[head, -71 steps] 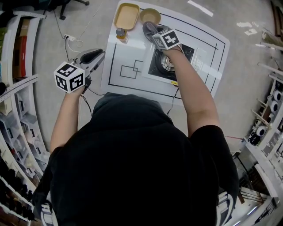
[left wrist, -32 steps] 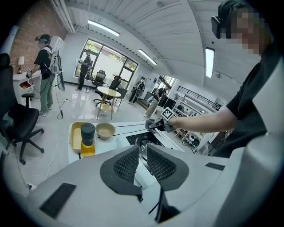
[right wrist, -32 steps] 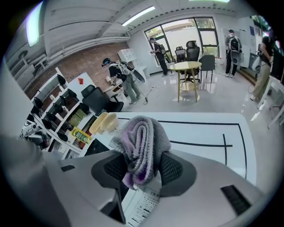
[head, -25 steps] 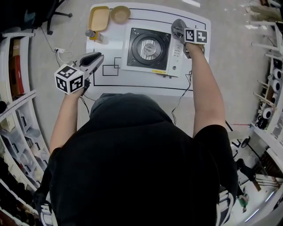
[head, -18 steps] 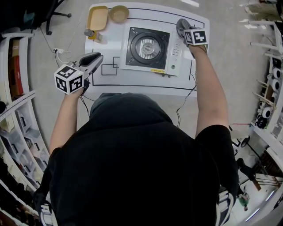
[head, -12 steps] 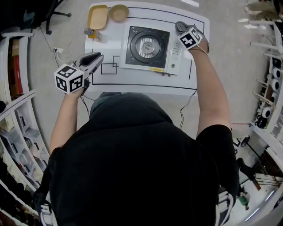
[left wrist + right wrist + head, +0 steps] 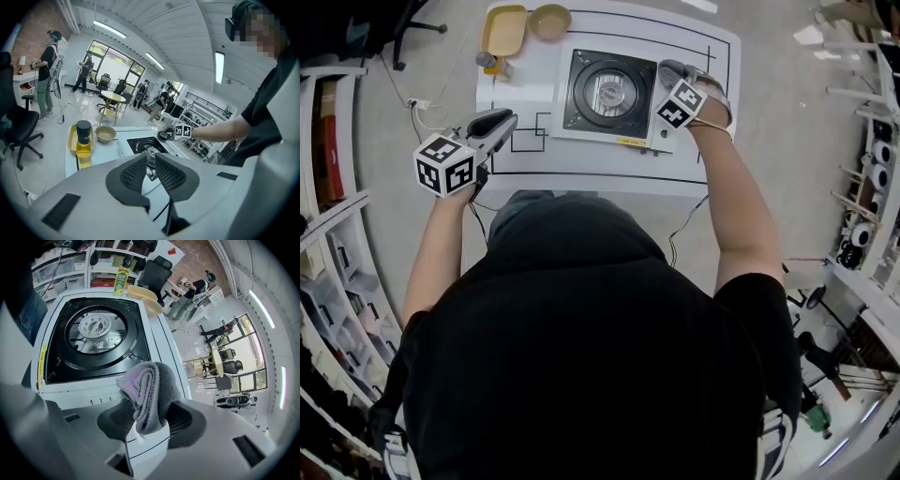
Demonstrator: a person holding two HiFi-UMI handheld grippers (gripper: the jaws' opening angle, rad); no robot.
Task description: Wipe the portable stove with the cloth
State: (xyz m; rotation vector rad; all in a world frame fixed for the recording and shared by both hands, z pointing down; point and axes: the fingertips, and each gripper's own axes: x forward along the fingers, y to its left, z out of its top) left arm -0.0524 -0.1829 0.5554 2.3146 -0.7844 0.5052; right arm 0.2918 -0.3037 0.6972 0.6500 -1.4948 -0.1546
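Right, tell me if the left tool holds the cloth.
No, the cloth is clamped in the right tool; the left tool has nothing between its jaws.

Right gripper (image 7: 674, 86) seemingly hides stove (image 7: 605, 89) control panel

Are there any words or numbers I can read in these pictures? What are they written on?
No text here can be read.
The yellow sticker on the portable stove: print too small to read.
The label on the bottle: too blurred to read.
The marker cubes: black and white square patterns only, no letters or numbers.
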